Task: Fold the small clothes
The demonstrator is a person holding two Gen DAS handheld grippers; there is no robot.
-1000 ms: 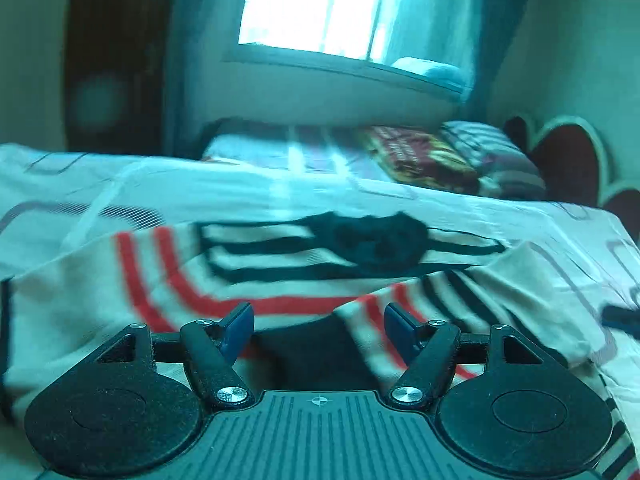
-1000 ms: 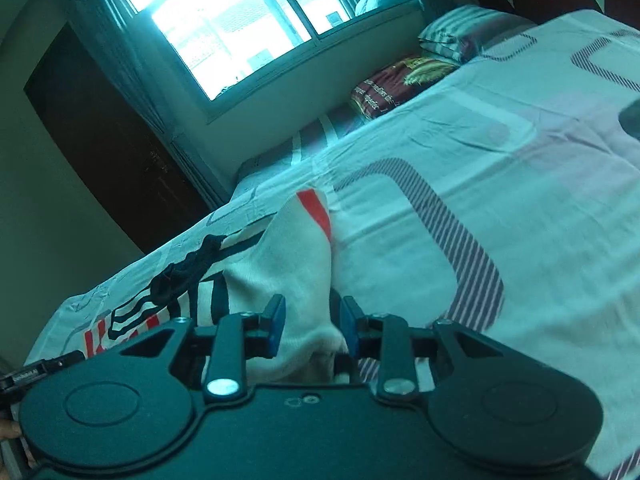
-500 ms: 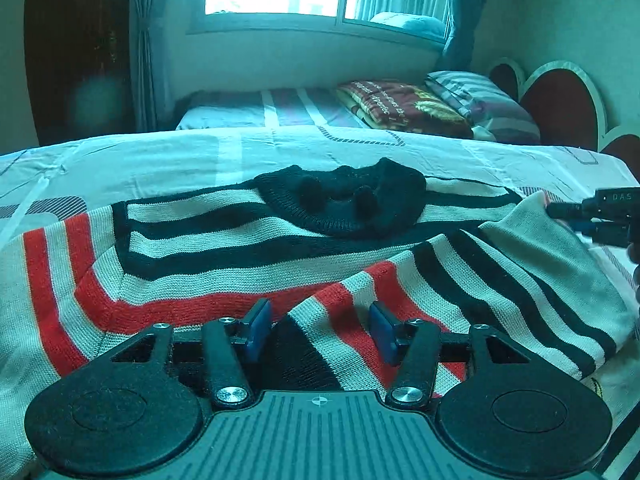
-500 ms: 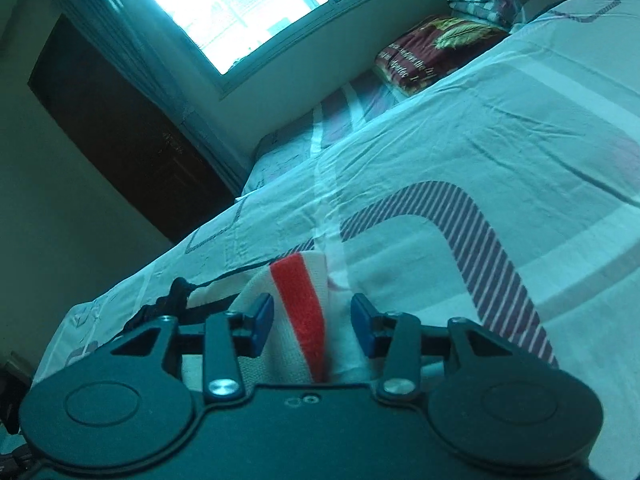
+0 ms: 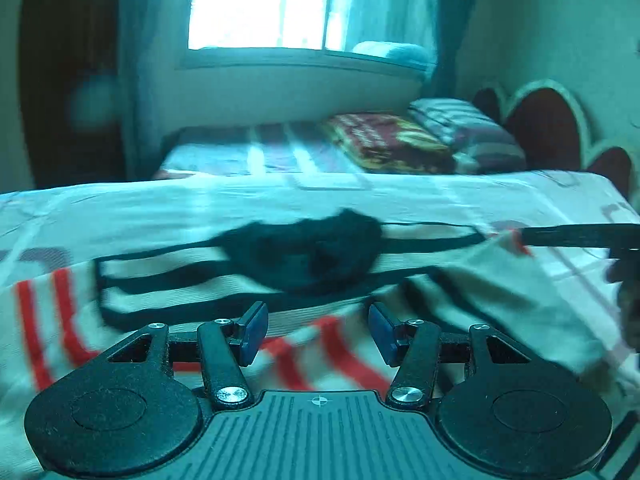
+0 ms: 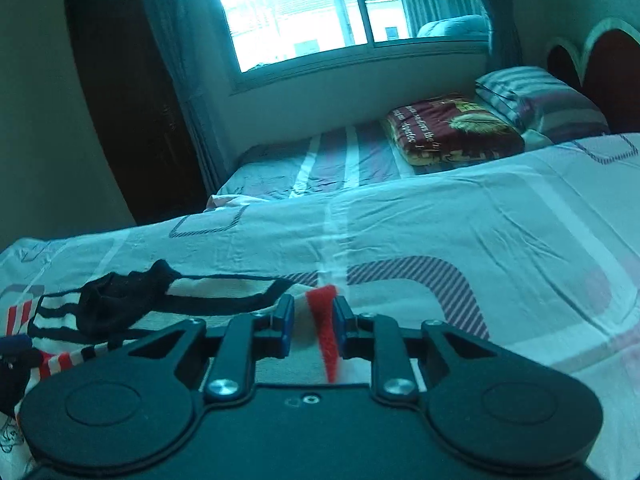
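Both grippers over a striped sweater point(image 5: 168, 292) spread on the bed point(image 6: 460, 232).

Left gripper point(image 5: 316, 330) hovers with blue pads spread apart, gripping nothing; motion blur smears the knit and its dark collar point(image 5: 308, 252). Right gripper point(image 6: 310, 322) is narrowly parted around the red-edged sleeve cuff point(image 6: 326, 324); whether it pinches it is unclear, its body hiding the rest.

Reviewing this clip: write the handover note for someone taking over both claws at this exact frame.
Left claw: open, holding nothing, over the striped sweater lying on the bed sheet.
Right claw: fingers close around the red-edged sleeve cuff; the view does not settle whether they pinch it.
Done: sleeve on the right-claw side looks partly brought over the body.
Left: lay that sleeve flat, fold the other sleeve, then fold the body. Black collar faces the window.
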